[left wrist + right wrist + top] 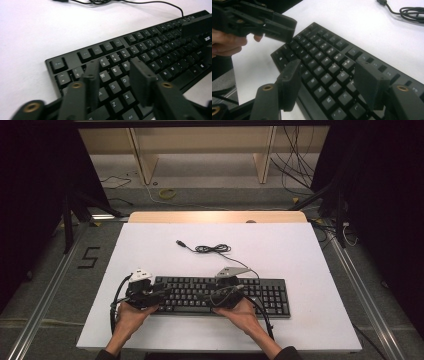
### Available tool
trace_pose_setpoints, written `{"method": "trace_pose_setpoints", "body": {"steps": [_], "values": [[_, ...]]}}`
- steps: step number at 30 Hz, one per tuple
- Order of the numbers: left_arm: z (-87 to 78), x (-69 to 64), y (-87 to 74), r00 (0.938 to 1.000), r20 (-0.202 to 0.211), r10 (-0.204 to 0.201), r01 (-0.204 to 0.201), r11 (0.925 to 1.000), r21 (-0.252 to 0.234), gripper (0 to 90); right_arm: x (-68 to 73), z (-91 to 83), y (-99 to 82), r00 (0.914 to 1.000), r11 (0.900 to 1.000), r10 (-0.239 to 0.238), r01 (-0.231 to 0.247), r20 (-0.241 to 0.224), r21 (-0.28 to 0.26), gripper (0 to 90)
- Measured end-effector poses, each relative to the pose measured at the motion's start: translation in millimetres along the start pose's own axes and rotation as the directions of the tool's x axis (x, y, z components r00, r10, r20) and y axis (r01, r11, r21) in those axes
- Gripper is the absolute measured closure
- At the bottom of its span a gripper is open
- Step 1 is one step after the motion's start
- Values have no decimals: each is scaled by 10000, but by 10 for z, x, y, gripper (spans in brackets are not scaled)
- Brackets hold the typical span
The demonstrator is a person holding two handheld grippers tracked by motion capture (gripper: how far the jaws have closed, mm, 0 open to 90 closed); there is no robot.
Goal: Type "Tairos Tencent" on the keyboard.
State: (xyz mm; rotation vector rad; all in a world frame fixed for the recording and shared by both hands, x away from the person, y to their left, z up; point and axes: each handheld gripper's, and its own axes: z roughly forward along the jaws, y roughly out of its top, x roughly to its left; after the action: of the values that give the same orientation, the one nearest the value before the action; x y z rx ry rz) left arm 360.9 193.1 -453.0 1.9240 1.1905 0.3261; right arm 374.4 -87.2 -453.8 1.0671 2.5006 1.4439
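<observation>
The black keyboard (220, 295) lies low and centre in the high view on my white table (300, 250). My left gripper (116, 82) hovers half-open over its letter keys, gripping nothing; my right gripper (329, 85) gapes wide, empty too.

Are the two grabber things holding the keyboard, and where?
No, nothing is held. The left gripper and the right gripper hover over the keyboard keys with their jaws apart and nothing between them.

Matte black plastic keyboard (220, 296) with white key lettering, thin black cable (212, 249), plain white tabletop (300, 250), black grippers, left (161, 292) with white top, right (206, 297) with grey plate.
</observation>
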Motion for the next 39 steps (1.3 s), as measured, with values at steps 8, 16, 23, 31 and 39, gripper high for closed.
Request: {"method": "trace_pose_setpoints", "body": {"steps": [8,16,23,31,39], "values": [[164,-73,57,9994,197,299,-307,9987,406,839,-19,-80,-85,10000,10000,-19,19,-22,-30,422],[284,-107,92,9982,105,592,-599,9944,870,887,-1,-118,-123,9999,9999,-61,59,-134,-107,436],[355,-99,90,9984,-37,566,-559,9924,1098,887,14,-118,-136,9999,9999,-55,53,-163,-130,435],[407,-92,78,9984,-54,556,-545,9905,1262,888,12,-121,-147,9998,9999,-62,59,-176,-152,424],[428,-83,56,9982,-90,585,-568,9891,1357,889,19,-128,-151,9999,9999,-46,44,-162,-129,429]]}}
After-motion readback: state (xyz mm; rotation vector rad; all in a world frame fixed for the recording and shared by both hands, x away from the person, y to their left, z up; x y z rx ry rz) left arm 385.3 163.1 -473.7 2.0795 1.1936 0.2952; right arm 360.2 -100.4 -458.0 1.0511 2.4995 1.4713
